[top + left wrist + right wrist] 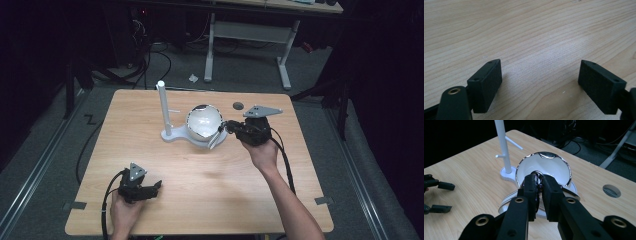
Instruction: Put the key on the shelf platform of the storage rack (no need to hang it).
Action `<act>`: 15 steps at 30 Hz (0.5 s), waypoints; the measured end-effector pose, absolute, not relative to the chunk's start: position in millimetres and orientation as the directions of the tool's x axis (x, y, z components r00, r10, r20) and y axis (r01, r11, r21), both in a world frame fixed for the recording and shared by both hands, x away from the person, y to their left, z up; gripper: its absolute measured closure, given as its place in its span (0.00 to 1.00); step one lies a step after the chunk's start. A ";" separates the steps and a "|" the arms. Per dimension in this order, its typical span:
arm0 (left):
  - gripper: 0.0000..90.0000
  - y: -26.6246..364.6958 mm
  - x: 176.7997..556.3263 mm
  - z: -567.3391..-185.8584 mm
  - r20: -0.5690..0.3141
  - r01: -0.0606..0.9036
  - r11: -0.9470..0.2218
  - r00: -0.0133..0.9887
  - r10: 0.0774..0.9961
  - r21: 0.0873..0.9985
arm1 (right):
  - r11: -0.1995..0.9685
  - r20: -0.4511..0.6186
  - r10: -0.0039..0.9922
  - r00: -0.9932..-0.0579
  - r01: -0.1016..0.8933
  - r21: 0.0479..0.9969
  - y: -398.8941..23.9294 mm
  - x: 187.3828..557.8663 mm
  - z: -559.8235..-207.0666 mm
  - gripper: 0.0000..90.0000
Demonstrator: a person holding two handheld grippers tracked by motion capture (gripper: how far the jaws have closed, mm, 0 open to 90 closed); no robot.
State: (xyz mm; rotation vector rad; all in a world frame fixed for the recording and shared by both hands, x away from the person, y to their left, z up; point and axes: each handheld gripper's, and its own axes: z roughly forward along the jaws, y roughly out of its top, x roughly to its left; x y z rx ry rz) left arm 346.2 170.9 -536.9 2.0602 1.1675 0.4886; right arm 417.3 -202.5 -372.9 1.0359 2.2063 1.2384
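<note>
- The right gripper (pixel 539 185) has its two black jaws squeezed tight on the shiny handle (pixel 537 180) of a white cup (pixel 543 168)
- The left gripper (pixel 540 77) has its jaws wide apart, with nothing between them but bare wood
- The cup is tipped on its side, so its open mouth with the shiny rim faces the right gripper's camera
- In the high view the cup (pixel 204 121) is near the middle of the far half of the table (pixel 200 175), with the right gripper (pixel 226 127) just to its right
- The cup is right over a white saucer (pixel 507 203) and seems lifted a bit off it, but it is hard to tell if they touch
- A white stand (pixel 164 112) with a tall post and small pegs is just left of the cup, and its flat base reaches under the saucer
- A small round hole (pixel 238 105) is in the table behind the cup
- The left gripper (pixel 150 190) sits low at the near left of the table, well apart from the cup
</note>
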 end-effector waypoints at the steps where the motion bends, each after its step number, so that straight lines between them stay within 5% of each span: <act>1: 0.22 170.9 346.2 -536.9 -0.019 0.586 -0.341 0.521 0.854 0.735 | 0.332 0.007 0.765 -0.644 0.404 0.852 -200.8 419.1 -372.0 0.91; 15: 0.22 169.7 345.6 -536.8 -0.015 0.585 -0.346 0.523 0.852 0.734 | 0.327 0.000 0.783 -0.621 0.412 0.850 -178.6 448.3 -369.9 0.91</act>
